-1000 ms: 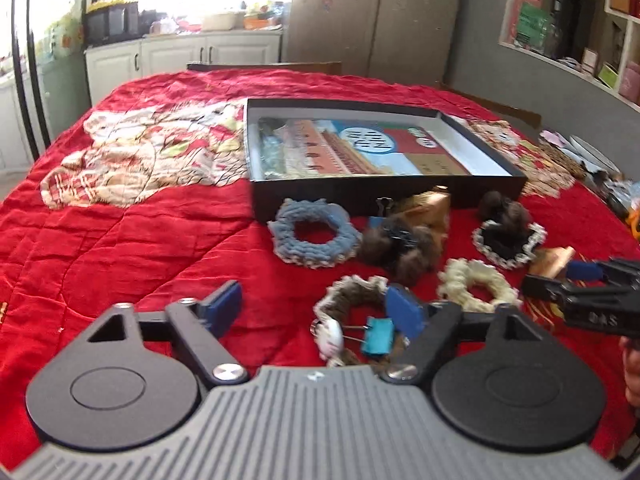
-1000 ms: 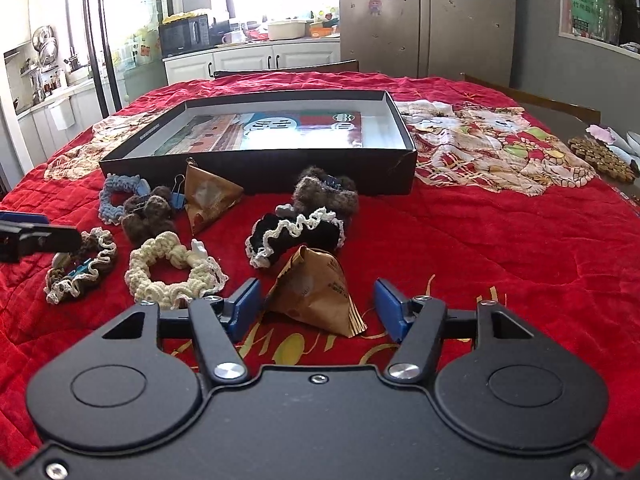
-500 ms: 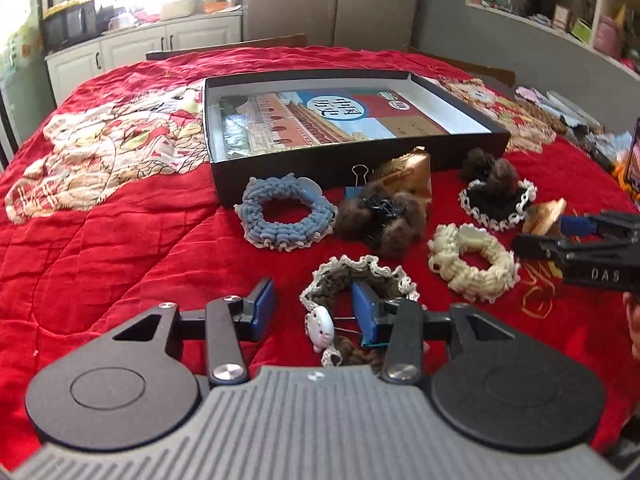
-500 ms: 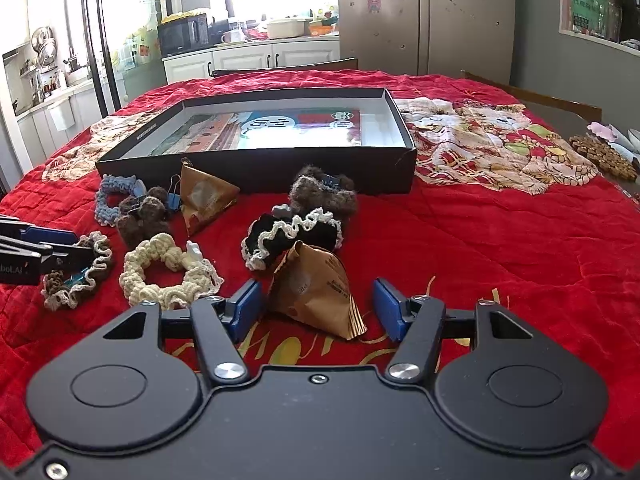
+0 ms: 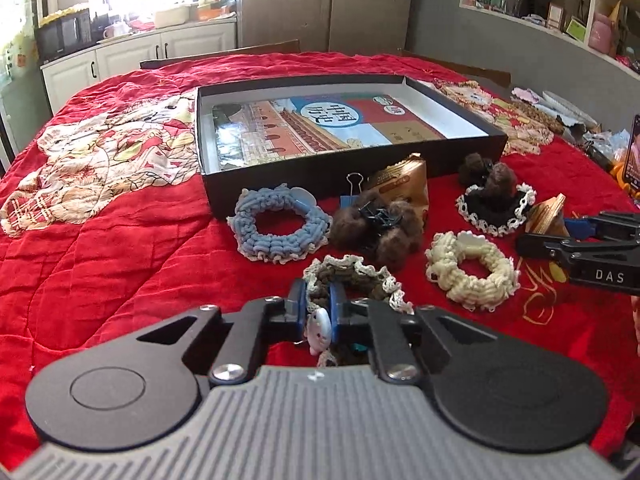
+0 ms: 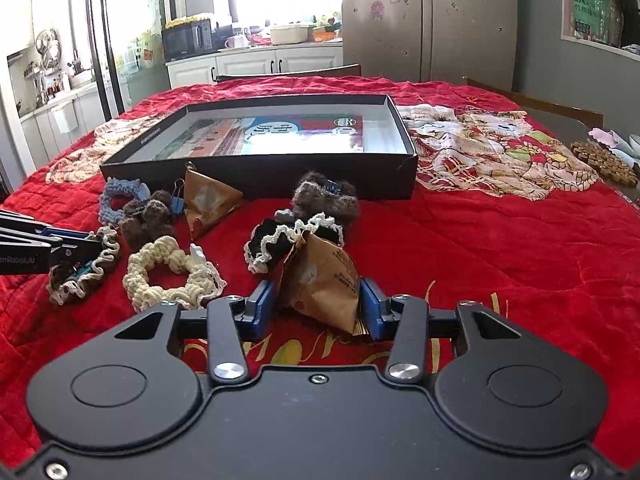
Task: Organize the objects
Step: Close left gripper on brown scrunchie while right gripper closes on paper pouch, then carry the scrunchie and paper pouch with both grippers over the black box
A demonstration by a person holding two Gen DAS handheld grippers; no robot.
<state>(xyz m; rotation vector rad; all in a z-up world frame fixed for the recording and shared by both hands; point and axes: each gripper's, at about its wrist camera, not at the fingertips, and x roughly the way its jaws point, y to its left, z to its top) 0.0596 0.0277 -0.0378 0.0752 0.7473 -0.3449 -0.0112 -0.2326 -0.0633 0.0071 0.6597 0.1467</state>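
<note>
My left gripper [image 5: 317, 304] is shut on the near rim of a brown scrunchie with cream lace [image 5: 352, 276]; a white charm hangs between the pads. In the right wrist view that gripper [image 6: 90, 245] shows side-on at the left, clamped on the same scrunchie [image 6: 86, 276]. My right gripper [image 6: 316, 306] is closing, and its blue pads press both sides of a brown paper pyramid packet [image 6: 320, 276]. The packet still rests on the red quilt. An open shallow black box [image 5: 352, 172] with a picture sheet inside lies behind everything.
Between box and grippers lie a blue scrunchie [image 5: 280, 226], a furry brown claw clip [image 5: 376, 228], a cream scrunchie [image 5: 472, 270], a black lace-edged scrunchie [image 5: 496, 210], a second packet [image 5: 404, 184] and a binder clip [image 5: 352, 196]. Clutter sits at the table's right edge [image 5: 560, 116].
The left jaws went from wide open to clamped on the lace scrunchie, and that hand rolled a little. The right jaws narrowed onto the paper packet; that hand kept still.
</note>
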